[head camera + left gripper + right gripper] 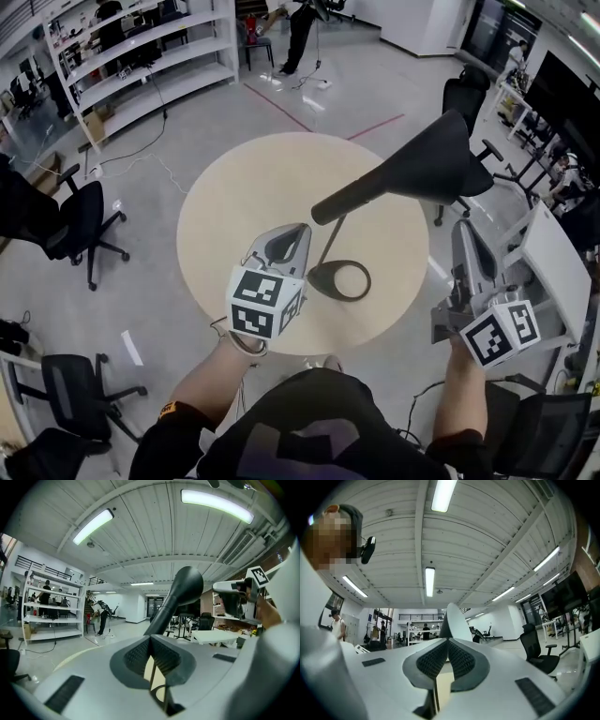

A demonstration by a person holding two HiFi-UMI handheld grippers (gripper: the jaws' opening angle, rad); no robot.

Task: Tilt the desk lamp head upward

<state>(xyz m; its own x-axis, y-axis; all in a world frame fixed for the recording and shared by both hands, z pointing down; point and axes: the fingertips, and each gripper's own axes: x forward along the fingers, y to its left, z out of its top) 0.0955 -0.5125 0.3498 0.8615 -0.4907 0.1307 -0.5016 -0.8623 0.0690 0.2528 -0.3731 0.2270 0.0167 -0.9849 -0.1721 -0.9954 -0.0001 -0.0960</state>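
A black desk lamp stands on the round beige table [234, 202]. Its ring base [339, 280] lies near the front edge, and a thin stem rises to the long arm and cone head [441, 157], which reaches out past the table's right side. My left gripper [300, 232] is shut and empty, just left of the base, touching nothing. In the left gripper view, the lamp head [187, 581] rises beyond the closed left gripper [150, 640]. My right gripper [466, 232] is shut and empty, off the table's right edge below the head. Its jaws meet in the right gripper view [448, 641].
Black office chairs stand at the left [80, 220] and front left [70, 389], with more behind the lamp head [464, 94]. White shelving [141, 56] lines the back left. A white desk [553, 262] is close on the right. People stand far back.
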